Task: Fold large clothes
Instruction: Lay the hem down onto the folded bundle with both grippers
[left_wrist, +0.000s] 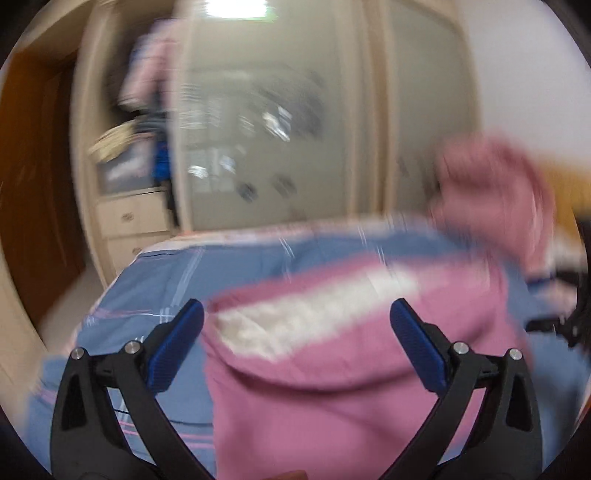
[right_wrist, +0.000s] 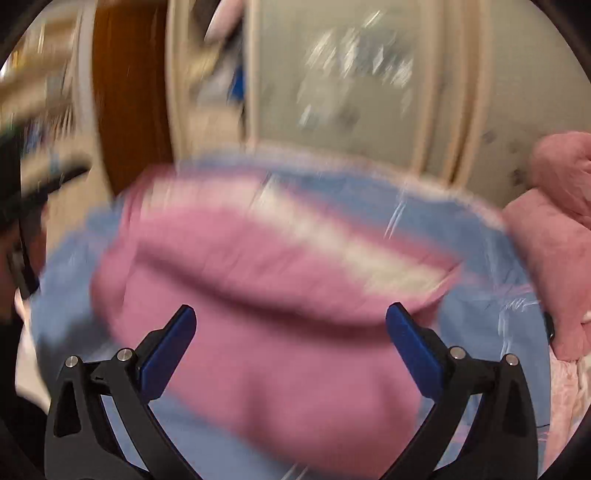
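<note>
Lying on blue bedsheet (left_wrist: 155, 288), pink garment (left_wrist: 332, 387), wardrobe (left_wrist: 266, 147) behind

The pink garment (left_wrist: 332, 387) lies on the blue bed sheet (left_wrist: 147, 295), folded into a thick, roughly rectangular bundle with a white fleecy lining (left_wrist: 314, 314) showing along its far edge. From the right wrist view the same pink garment (right_wrist: 266, 295) spreads broad and flat, a soft crease running across its middle. Both views are blurred, so finer details cannot be made out.
</note>
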